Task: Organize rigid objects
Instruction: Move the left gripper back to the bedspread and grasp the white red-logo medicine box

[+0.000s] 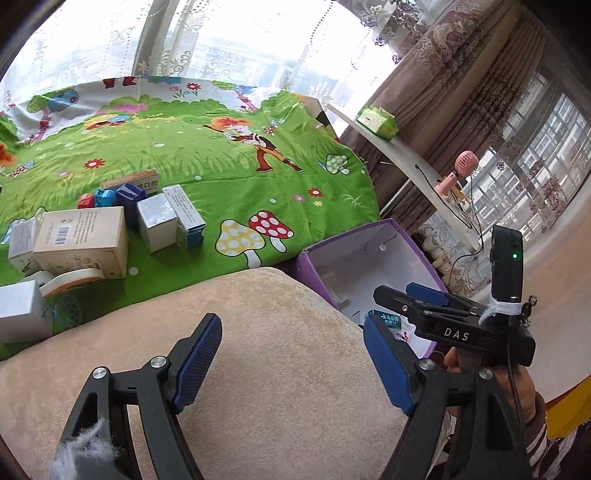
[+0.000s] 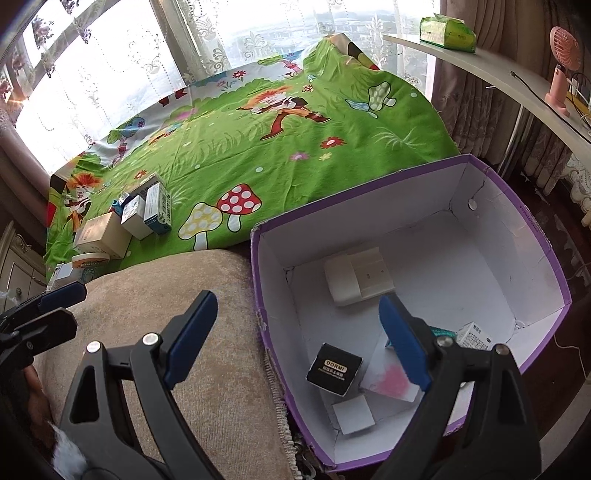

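The left gripper (image 1: 291, 363) hung above a beige cushion (image 1: 258, 332) with its blue-padded fingers (image 1: 197, 363) spread wide and nothing between them. The right gripper (image 2: 297, 341) was likewise wide apart and empty, one finger over the cushion and the other over the purple box (image 2: 546, 258) that stood just beside the cushion.

Inside the box, on its white floor, lay a white carton (image 2: 358, 282) near the far wall, a black carton (image 2: 334, 373) closer in, a small white square packet (image 2: 352, 415) beside it, a flat white card with a pink smudge (image 2: 391, 382), and a small white printed carton (image 2: 474, 336) partly hidden behind the right finger.

On the green cartoon-printed cloth (image 1: 221, 158) beyond the cushion, well apart from the box, sat a cluster of cartons: a large cream box (image 1: 85, 240), a silver box (image 1: 157, 223), a blue-and-white box (image 1: 186, 216), a dark blue box (image 1: 129, 197) and a round white tub (image 1: 72, 282).

On a white shelf (image 2: 491, 70) by the curtain stood a green tissue pack (image 2: 447, 31) and a pink fan (image 2: 563, 62).
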### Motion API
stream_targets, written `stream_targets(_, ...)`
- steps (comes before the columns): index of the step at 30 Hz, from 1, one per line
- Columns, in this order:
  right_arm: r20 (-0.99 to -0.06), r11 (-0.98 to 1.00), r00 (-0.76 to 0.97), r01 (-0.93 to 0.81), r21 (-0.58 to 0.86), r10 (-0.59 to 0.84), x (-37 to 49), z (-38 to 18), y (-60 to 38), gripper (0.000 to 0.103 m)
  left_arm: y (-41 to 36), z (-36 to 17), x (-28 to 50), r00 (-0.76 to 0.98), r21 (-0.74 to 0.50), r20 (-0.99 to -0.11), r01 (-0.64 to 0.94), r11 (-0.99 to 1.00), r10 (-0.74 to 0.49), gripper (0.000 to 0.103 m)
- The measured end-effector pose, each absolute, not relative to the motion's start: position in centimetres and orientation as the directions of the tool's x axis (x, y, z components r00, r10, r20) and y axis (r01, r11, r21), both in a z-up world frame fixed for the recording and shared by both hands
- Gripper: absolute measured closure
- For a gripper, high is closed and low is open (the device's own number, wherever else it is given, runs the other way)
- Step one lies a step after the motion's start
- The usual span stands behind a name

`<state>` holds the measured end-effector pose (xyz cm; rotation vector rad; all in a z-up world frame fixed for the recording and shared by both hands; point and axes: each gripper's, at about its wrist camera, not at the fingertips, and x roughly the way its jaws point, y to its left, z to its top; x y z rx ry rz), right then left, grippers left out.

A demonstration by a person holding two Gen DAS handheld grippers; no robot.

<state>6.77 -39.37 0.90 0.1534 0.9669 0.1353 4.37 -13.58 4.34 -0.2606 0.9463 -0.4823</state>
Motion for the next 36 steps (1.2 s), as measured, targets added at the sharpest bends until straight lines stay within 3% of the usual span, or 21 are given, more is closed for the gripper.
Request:
stream_targets(6, -0.811, 0.979, 0.549, -0.096, 0.183, 0.205, 6.8, 1.0, -37.2, 0.012, -7.3, 4.1, 3.0, 0.562, -0.444, -0.698, 0.146, 0.884, -0.443, 0.023)
stream_targets(19, -0.821, 0.971, 0.524, -0.193, 0.144, 0.226, 7.1, 1.1, -32.6, 0.012, 4.2, 3.3, -0.5, 0.648, -0.349, -0.735, -0.110, 0.931, -0.199, 0.023)
stream_targets(36, -0.823, 0.939, 0.503, -0.327, 0.102, 0.264, 8.2, 1.5, -25.6, 0.012, 10.4, 0.6, 3.5, 0.492, -0.121, -0.870, -0.280, 0.952, 0.035, 0.027)
